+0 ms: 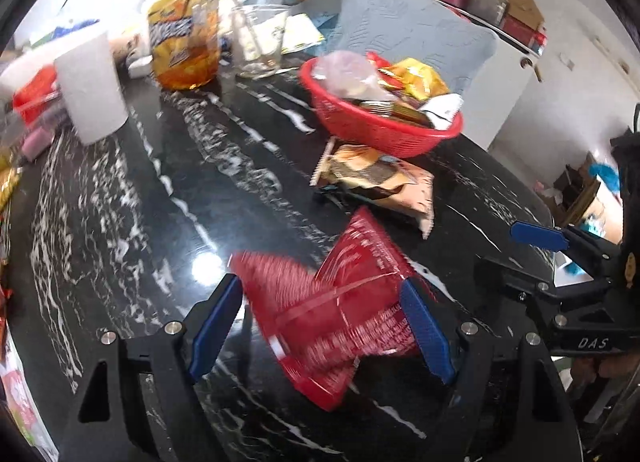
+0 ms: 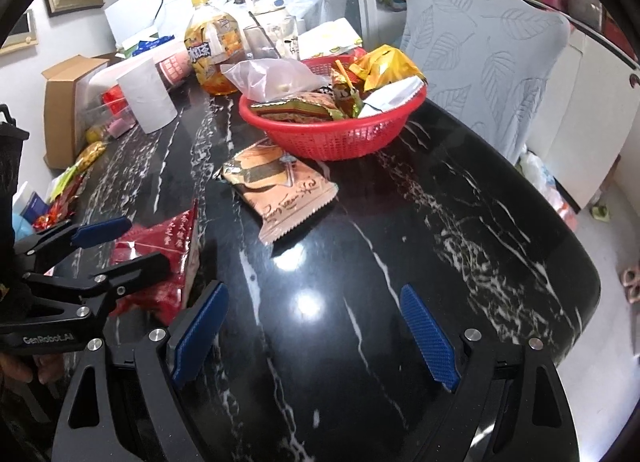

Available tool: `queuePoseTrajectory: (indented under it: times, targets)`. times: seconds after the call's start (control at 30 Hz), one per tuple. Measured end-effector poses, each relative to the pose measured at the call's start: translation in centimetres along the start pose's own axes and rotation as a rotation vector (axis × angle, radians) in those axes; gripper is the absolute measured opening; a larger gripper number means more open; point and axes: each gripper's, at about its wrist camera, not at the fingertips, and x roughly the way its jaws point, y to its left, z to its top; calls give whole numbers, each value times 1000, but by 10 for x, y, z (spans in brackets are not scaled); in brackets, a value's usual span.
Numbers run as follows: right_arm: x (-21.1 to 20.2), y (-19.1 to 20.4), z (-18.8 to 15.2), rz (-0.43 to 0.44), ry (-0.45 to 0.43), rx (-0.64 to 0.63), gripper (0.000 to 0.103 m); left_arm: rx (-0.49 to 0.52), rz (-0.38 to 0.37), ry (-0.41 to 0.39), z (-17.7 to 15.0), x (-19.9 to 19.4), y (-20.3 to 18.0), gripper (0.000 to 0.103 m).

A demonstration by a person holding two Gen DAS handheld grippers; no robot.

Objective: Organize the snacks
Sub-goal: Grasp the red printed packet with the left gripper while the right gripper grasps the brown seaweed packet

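A red snack packet (image 1: pixel 340 302) lies on the black marble table between the wide-apart fingers of my left gripper (image 1: pixel 320 326), touching the right finger; the jaws are open. It also shows in the right wrist view (image 2: pixel 168 262). A beige burger-print packet (image 1: pixel 380 182) (image 2: pixel 280 190) lies in front of the red basket (image 1: pixel 384 134) (image 2: pixel 340 142), which holds several snack packets. My right gripper (image 2: pixel 316 334) is open and empty above bare table, to the right of the left gripper (image 2: pixel 116 250).
A white paper roll (image 1: pixel 92 90), an orange drink bottle (image 1: pixel 184 38), a glass jar (image 1: pixel 260 42) and clutter stand at the table's far side. A light blue chair (image 2: pixel 488 62) stands behind the basket. More snacks (image 2: pixel 72 182) lie at the left edge.
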Motion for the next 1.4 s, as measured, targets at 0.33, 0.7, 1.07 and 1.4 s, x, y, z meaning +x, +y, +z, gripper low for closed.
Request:
queuePoseTrajectory:
  times: [0.33,0.7,1.07,1.4]
  targets:
    - [26,14,29,20,7,-82,89,-55,63,-24,2,-6,31,81]
    - [58,18,61,22,19,-164,89,-46,-3,-39,21,-5,32,81]
    - [73,16,59,52,56,-209,64,-22,-36,55,24,24,25,81]
    - [60,22,44,60,51,-221,55,0,-46,48,22,22,20,80]
